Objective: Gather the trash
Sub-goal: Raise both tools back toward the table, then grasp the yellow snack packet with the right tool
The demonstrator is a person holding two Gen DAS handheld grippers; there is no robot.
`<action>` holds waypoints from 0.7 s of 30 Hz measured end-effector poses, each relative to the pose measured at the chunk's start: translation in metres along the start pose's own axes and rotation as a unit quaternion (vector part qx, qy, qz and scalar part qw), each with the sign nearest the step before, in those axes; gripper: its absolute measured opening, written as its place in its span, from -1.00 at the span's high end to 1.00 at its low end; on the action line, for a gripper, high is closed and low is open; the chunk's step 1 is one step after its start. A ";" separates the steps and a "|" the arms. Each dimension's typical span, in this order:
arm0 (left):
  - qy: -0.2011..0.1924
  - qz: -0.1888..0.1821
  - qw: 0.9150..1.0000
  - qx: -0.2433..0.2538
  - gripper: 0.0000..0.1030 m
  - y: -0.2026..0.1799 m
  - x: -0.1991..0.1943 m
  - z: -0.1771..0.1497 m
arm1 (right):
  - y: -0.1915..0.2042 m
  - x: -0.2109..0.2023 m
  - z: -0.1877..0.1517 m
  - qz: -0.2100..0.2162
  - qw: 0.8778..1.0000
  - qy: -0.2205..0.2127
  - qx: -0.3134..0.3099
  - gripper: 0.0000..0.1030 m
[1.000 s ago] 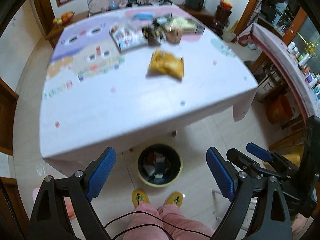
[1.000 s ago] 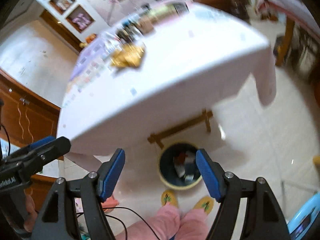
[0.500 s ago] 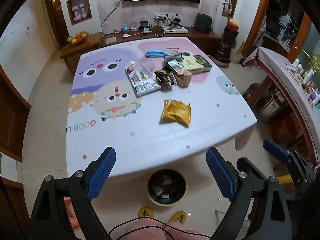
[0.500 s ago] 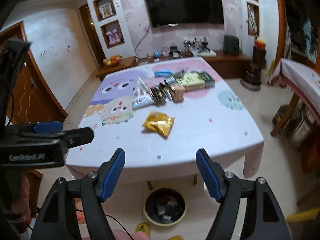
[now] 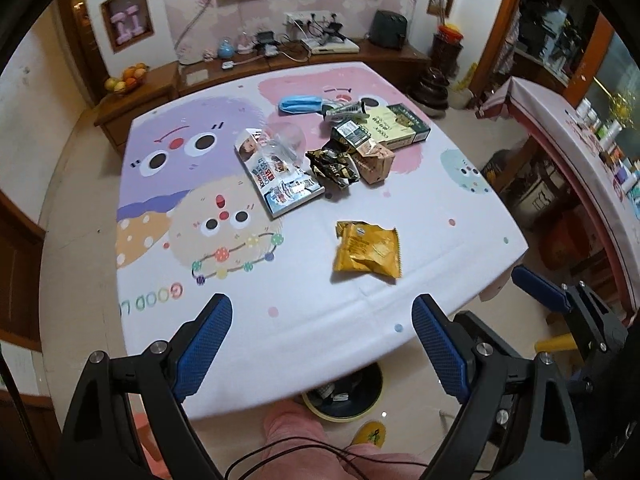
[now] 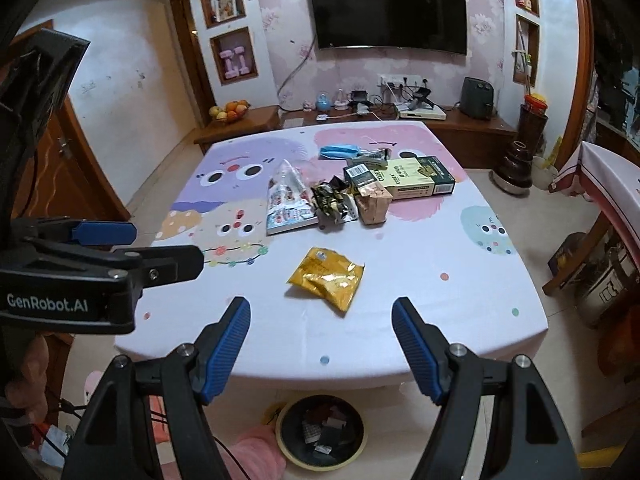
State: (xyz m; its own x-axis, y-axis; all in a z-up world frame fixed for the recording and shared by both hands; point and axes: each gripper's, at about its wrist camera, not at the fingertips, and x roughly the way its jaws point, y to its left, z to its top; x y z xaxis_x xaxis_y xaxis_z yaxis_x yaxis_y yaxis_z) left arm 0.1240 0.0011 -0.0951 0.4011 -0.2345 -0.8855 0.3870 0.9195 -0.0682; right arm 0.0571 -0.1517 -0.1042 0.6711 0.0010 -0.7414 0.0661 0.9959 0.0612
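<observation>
Two hand-held grippers: both up over the near edge of the desk [image 5: 280, 288], nothing between the blue pads of either.
Left hand-held gripper [image 5: 320, 344]: jaws spread wide, empty, angled down at the cartoon-print cloth.
Right hand-held gripper [image 6: 320, 344]: jaws wide apart too, empty; the left one shows just beside it on its left in the right wrist view.
Yellow snack wrapper [image 5: 368, 250]: lying flat and alone on the cloth, straight ahead of both grippers and the nearest piece to them, apart from the rest.
Trash cluster: farther ahead, mid-desk, a glossy printed packet [image 5: 280, 172], a crumpled black-and-gold wrapper [image 5: 334, 164] touching its right side, then a small brown carton [image 5: 374, 162].
Beyond that: a green and cream box [image 5: 396, 130] and a blue face mask [image 5: 300, 104], at the far end of the pile.
Waste bin [image 6: 320, 432]: on the floor below the right gripper, half under the desk edge, scraps already inside.
Person: pink-clad knee [image 5: 296, 428] and a yellow slipper [image 5: 370, 434] beside the bin.
</observation>
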 end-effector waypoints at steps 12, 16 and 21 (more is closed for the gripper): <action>0.042 -0.041 0.997 0.043 -0.75 0.038 0.068 0.047 | -0.013 0.082 0.014 0.000 0.999 0.038 0.033 -0.43; 0.052 -0.052 0.996 0.049 -0.75 0.047 0.083 0.051 | -0.010 0.103 0.019 0.004 0.999 0.054 0.007 -0.43; 0.067 -0.060 0.995 0.044 -0.75 0.057 0.096 0.053 | 0.007 0.126 0.022 0.007 0.995 0.072 -0.065 -0.43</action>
State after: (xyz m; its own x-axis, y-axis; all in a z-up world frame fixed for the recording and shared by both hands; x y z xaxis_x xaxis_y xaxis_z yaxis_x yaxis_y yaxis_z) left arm 0.2283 0.0139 -0.1602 0.2353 -0.2921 -0.9270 0.4989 0.8548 -0.1427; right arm 0.1585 -0.1471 -0.1827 0.5584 0.0180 -0.8293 -0.0439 0.9990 -0.0079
